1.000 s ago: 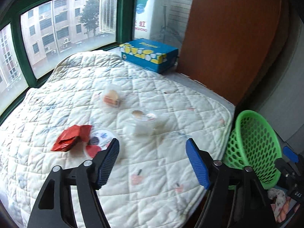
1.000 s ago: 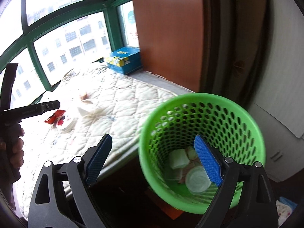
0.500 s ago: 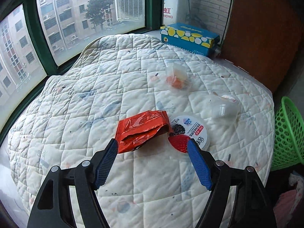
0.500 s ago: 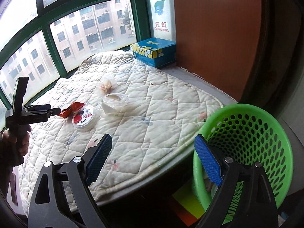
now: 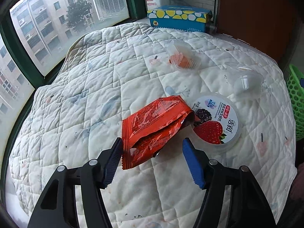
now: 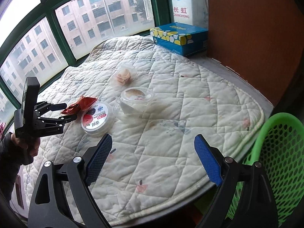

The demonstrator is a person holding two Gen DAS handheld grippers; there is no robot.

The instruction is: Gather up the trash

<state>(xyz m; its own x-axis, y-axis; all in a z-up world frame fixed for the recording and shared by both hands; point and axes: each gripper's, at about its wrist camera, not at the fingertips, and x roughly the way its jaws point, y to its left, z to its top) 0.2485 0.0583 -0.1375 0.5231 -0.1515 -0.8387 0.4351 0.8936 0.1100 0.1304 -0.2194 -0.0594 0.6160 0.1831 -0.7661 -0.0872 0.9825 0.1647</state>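
Note:
A crumpled red wrapper [image 5: 153, 127] lies on the white quilted table [image 5: 91, 87]; my left gripper [image 5: 152, 152] is open with its jaws on either side of the wrapper's near end. A round yogurt lid with a strawberry picture [image 5: 218, 121] sits just right of it. A clear cup on its side [image 5: 245, 81] and a clear tray with orange food [image 5: 182, 60] lie farther back. My right gripper [image 6: 153, 157] is open and empty above the table's near edge. The right wrist view also shows the wrapper [image 6: 79, 104], lid [image 6: 96, 119], cup [image 6: 134, 100], tray [image 6: 125, 76] and left gripper [image 6: 65, 112].
A green mesh basket [image 6: 281, 157] stands off the table's right edge; it also shows in the left wrist view [image 5: 296, 102]. A blue tissue box [image 6: 180, 38] sits at the back by a brown panel [image 6: 252, 34]. Green-framed windows [image 6: 62, 32] run along the left.
My left gripper has come down and forward until its jaws straddle the red wrapper. My right gripper has swung left, away from the basket toward the table.

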